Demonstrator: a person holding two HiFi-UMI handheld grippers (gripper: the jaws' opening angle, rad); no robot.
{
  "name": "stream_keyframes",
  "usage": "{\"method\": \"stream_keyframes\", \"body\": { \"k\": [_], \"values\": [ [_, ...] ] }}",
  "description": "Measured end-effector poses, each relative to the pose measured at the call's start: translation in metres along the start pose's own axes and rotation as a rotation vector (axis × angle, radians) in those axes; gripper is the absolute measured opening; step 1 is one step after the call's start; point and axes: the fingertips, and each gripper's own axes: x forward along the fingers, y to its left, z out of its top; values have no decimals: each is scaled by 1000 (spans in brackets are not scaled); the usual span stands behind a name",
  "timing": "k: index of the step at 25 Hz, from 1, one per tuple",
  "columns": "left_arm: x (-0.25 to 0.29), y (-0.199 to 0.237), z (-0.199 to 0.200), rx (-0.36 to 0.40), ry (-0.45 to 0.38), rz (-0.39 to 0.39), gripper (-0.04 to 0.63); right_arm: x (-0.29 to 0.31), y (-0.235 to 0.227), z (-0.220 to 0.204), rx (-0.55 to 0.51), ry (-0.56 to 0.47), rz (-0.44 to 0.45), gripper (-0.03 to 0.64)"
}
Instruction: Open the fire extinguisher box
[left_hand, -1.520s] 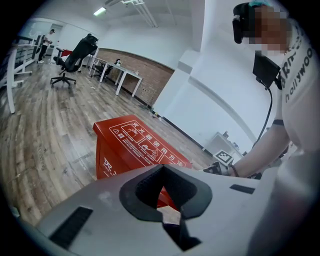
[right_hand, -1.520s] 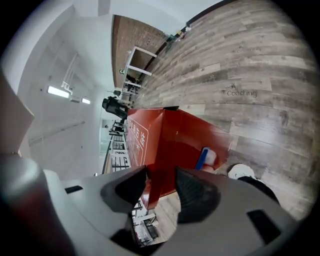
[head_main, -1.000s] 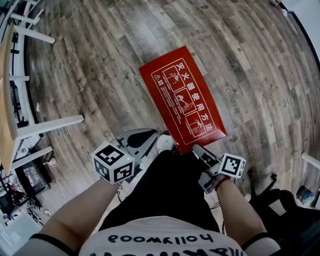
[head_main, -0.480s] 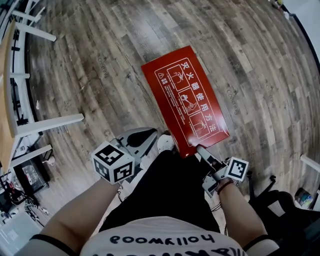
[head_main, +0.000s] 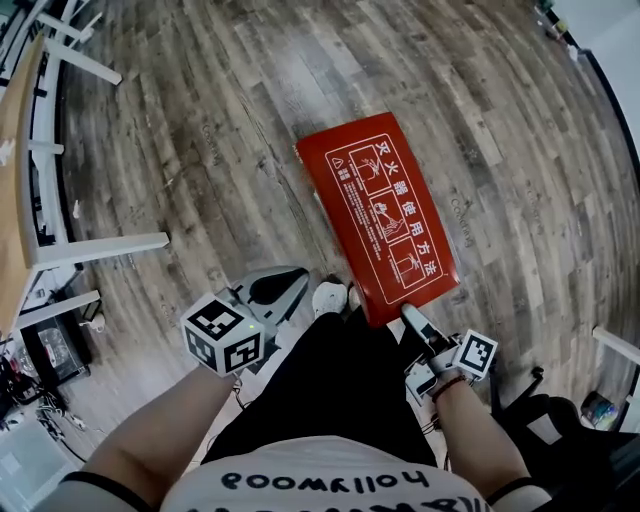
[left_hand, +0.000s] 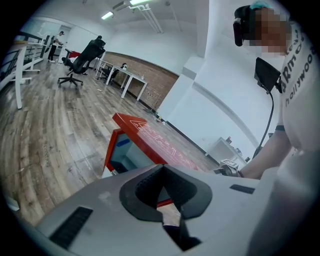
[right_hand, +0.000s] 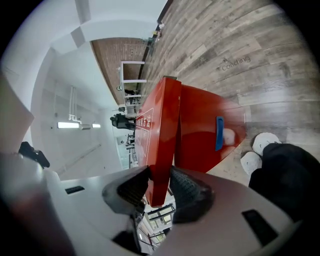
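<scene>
**Ana:** Red metal, white print: that's the lid. It stands lifted off the box along its near edge. The left gripper view shows a gap under it and a pale inside.

**Ben:** Where does the box sit?

**Ana:** Flat on the wooden floor, just ahead of the person's white shoes. It is well apart from the worktop at the left edge of the head view.

**Ben:** What has hold of the lid?

**Ana:** The right gripper. Its fingers have just been closing and now clamp the lid's near edge. One pad lies on each face, with the red panel between them. In the right gripper view the lid runs edge-on up from the pads, and the box's red wall with a blue strip shows beside it.

**Ben:** And the other one?

**Ana:** The left gripper hangs over the floor beside the black trousers, left of the box and not touching it. Its fingers are pressed together at the tips with nothing in them.

**Ben:** Anything further out?

**Ana:** Office chairs and white desks far down the room, against a brick wall.
</scene>
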Motion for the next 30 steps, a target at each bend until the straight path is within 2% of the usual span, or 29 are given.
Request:
{"method": "stream_keyframes", "body": {
  "k": [7,22,26,30],
  "values": [
    [-13,11,-12,-25,-3,37,3,5,-6,-3,-43,31,-34,137],
    [-31,22,-15,-63,-45,79,3,15,-33,6,-133,-15,-313,137],
    [-38,26,-19,-71,-52,89,3,15,-37,7,-133,-29,-347,138],
    [-43,31,-19,-74,-63,103,3,13,-38,8,-198,-44,-398,141]
  ]
}}
